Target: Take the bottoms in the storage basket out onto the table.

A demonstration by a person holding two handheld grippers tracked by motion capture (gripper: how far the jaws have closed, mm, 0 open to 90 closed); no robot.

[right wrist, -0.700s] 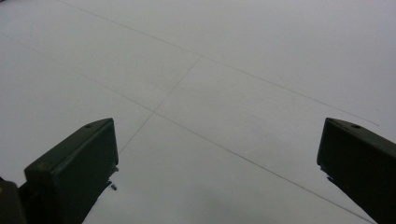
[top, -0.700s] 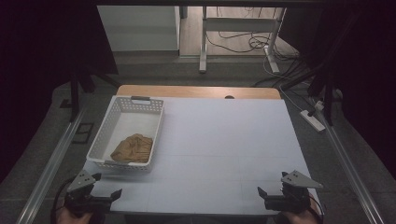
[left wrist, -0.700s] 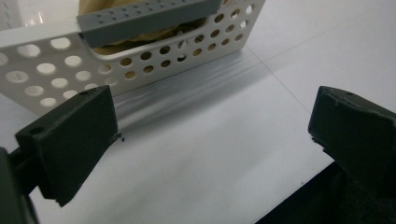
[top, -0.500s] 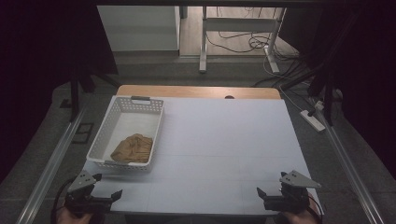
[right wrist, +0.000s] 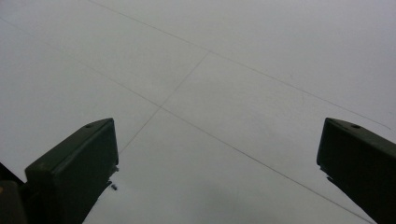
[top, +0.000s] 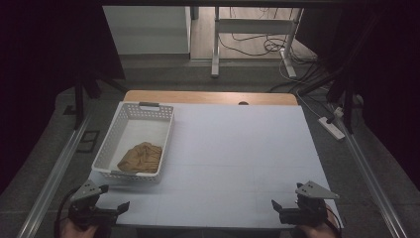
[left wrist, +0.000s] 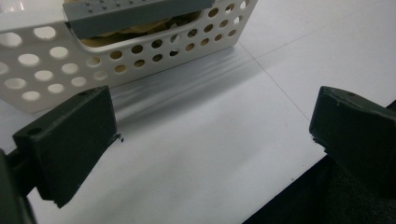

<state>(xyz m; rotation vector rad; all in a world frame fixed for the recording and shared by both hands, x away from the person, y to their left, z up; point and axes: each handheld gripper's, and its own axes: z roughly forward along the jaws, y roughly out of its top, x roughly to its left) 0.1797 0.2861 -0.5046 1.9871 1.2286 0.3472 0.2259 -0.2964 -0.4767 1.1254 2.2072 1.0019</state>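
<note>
Both grippers sit low at the near edge of the white table top [top: 237, 148], jaws spread wide with nothing between them. Left gripper [top: 116, 208] hovers at the near left corner, its jaws aimed across the table toward the right; the left gripper view shows bare white surface between them. Right gripper [top: 277, 207] sits at the near right corner, jaws aimed leftward, level with the surface. Each is held from below by a hand at the frame's bottom edge.

Nearest the left gripper stands a white perforated plastic basket [top: 166, 144], rectangular, its long axis running from the near edge toward the far edge. A crumpled tan cloth [top: 141, 157] lies inside at the near end. Basket's near wall [left wrist: 140, 51] stands just beyond the left jaws, apart from them.
</note>
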